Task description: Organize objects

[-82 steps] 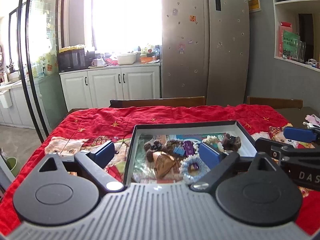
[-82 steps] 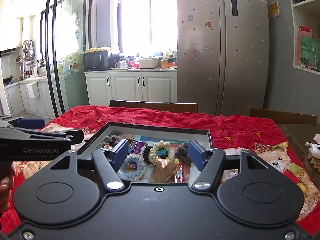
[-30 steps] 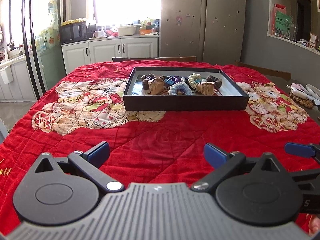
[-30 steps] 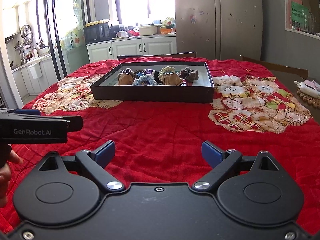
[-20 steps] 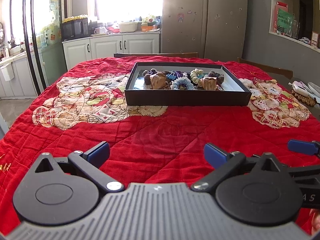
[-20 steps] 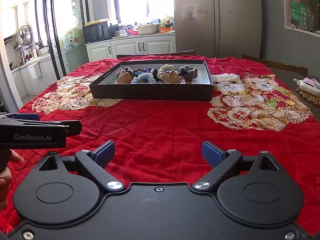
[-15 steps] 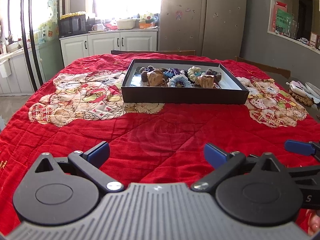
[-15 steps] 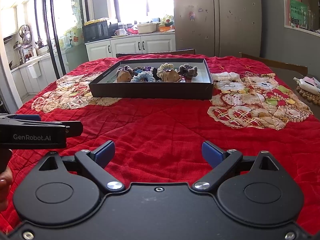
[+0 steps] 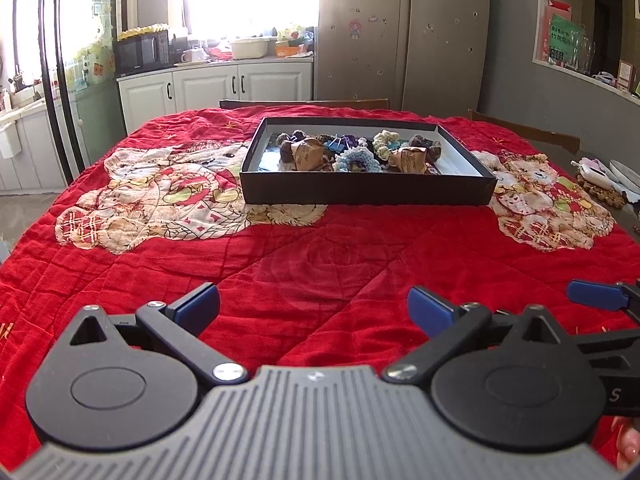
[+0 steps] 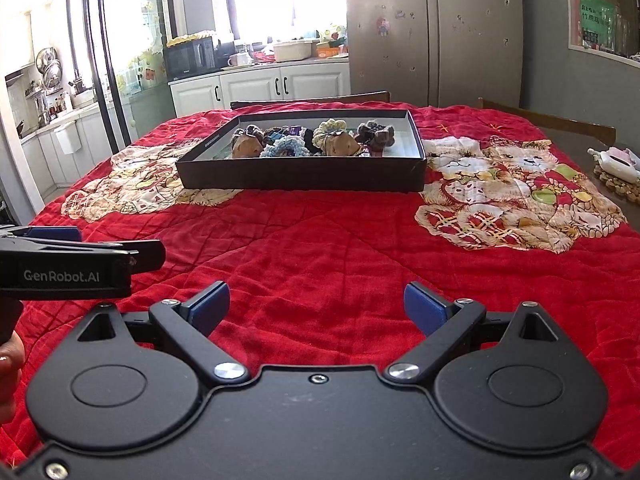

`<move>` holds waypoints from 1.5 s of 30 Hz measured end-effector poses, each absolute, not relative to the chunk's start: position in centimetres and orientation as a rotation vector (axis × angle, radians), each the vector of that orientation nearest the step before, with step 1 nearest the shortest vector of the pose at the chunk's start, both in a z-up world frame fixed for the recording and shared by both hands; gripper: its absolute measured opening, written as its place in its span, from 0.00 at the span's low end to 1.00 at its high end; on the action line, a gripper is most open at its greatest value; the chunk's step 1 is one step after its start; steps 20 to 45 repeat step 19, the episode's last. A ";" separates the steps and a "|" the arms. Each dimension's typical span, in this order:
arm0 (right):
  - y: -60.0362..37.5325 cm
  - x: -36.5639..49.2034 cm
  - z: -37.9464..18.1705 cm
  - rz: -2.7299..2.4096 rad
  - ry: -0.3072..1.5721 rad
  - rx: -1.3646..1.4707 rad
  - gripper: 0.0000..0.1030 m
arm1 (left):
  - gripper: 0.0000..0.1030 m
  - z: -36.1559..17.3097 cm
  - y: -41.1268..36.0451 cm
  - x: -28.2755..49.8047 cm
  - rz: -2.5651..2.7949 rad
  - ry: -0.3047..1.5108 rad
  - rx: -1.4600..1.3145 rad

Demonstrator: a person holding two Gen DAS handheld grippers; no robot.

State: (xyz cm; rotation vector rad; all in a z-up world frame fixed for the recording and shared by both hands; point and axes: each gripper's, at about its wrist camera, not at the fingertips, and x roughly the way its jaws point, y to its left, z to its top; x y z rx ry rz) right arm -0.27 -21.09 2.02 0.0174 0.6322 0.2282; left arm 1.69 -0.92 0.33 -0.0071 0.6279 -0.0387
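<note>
A black shallow box [image 9: 364, 192] stands on the far half of the red quilt [image 9: 320, 248]; it also shows in the right wrist view [image 10: 300, 176]. It holds several small things: brown wrapped pieces [image 9: 306, 152], crocheted scrunchies [image 9: 356, 160], binder clips [image 9: 338, 143]. My left gripper [image 9: 314, 308] is open and empty, low over the quilt near the front edge, well short of the box. My right gripper [image 10: 316, 304] is open and empty too, beside it on the right. Each gripper's side shows in the other's view.
Bear pictures on the quilt lie left [image 9: 160, 196] and right [image 9: 548, 204] of the box. Small items [image 9: 600, 176] lie on the bare table at the far right. Chair backs [image 9: 304, 103] stand behind the table; a fridge and cabinets stand farther back.
Both grippers have drawn back from right over the box to the near side of the table, both open throughout. In the last second they have barely moved.
</note>
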 end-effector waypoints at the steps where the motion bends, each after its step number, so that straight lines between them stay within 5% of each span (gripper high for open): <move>1: -21.1 -0.2 2.0 0.229 0.633 0.020 0.91 | 1.00 0.3 -0.9 1.7 -0.039 0.630 -0.006; 45: -21.3 0.2 1.1 0.233 0.664 0.044 0.91 | 1.00 -0.5 -1.0 2.3 -0.063 0.651 -0.022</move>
